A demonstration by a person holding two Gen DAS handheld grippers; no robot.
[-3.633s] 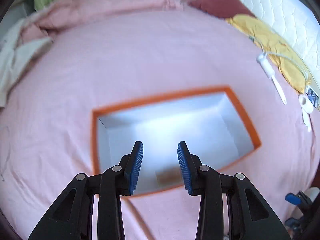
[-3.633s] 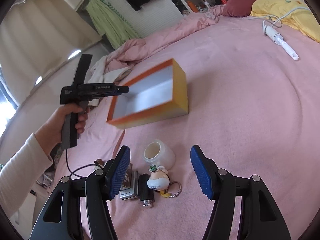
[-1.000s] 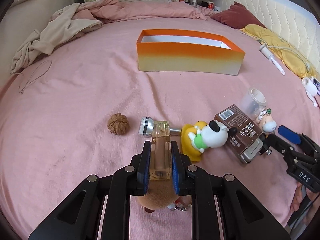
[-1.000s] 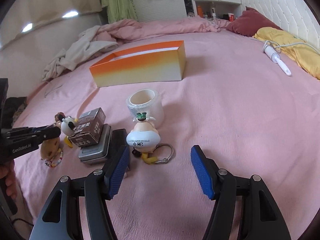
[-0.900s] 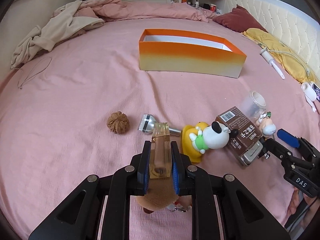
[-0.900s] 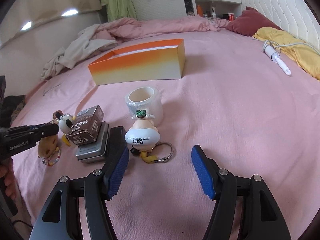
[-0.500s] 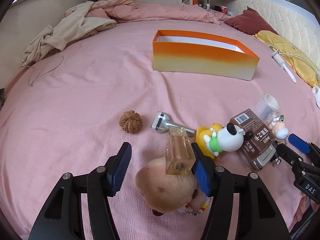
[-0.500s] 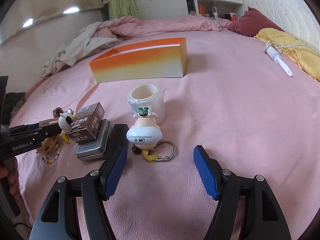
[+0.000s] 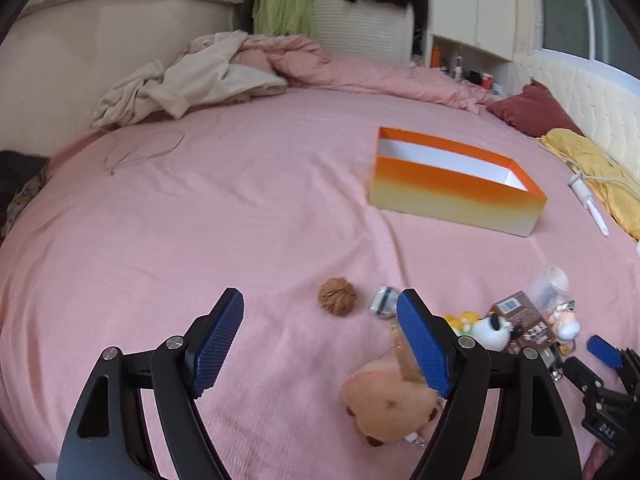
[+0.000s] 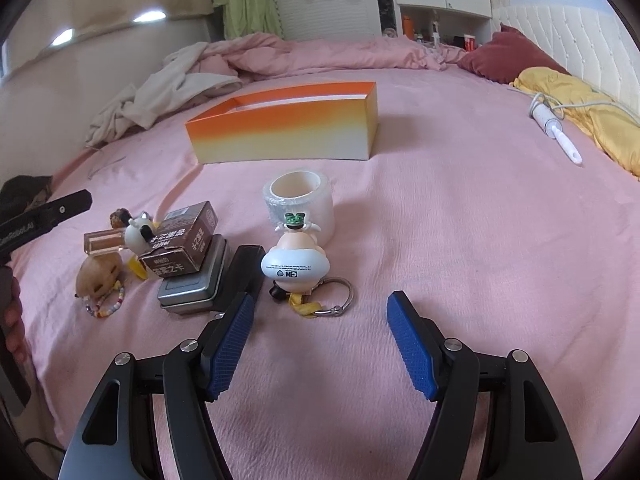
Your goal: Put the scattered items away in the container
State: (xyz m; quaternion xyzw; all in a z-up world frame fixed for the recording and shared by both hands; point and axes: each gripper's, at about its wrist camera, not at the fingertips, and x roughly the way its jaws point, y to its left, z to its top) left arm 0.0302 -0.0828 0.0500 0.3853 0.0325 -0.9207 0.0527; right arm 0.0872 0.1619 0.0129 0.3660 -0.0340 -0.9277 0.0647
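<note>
The orange box (image 9: 456, 196) stands open-topped on the pink bed, far ahead. My left gripper (image 9: 320, 346) hovers over bare sheet, its jaws opening with nothing between them. A walnut (image 9: 337, 301) lies just beyond its tips. A glass bottle (image 10: 102, 242) rests on a tan plush (image 9: 390, 404), partly hidden behind the right finger. My right gripper (image 10: 320, 336) stands open and holds nothing. In front of it lie a keychain figurine (image 10: 296, 264), a tape roll (image 10: 300, 200), a brown carton (image 10: 180, 240) on a metal tin (image 10: 192, 288), and a toy dog (image 10: 138, 234).
A white-handled tool (image 10: 556, 128) with a cord lies on yellow cloth (image 10: 580, 108) at the right. A heap of clothes (image 9: 192, 76) and a thin loop (image 9: 144, 148) lie at the far left. A dark red pillow (image 10: 508, 56) sits by the padded headboard.
The left gripper let go of the glass bottle, spread its jaws wide and swung left, away from the pile. The bottle stays on the plush. The right gripper barely moved.
</note>
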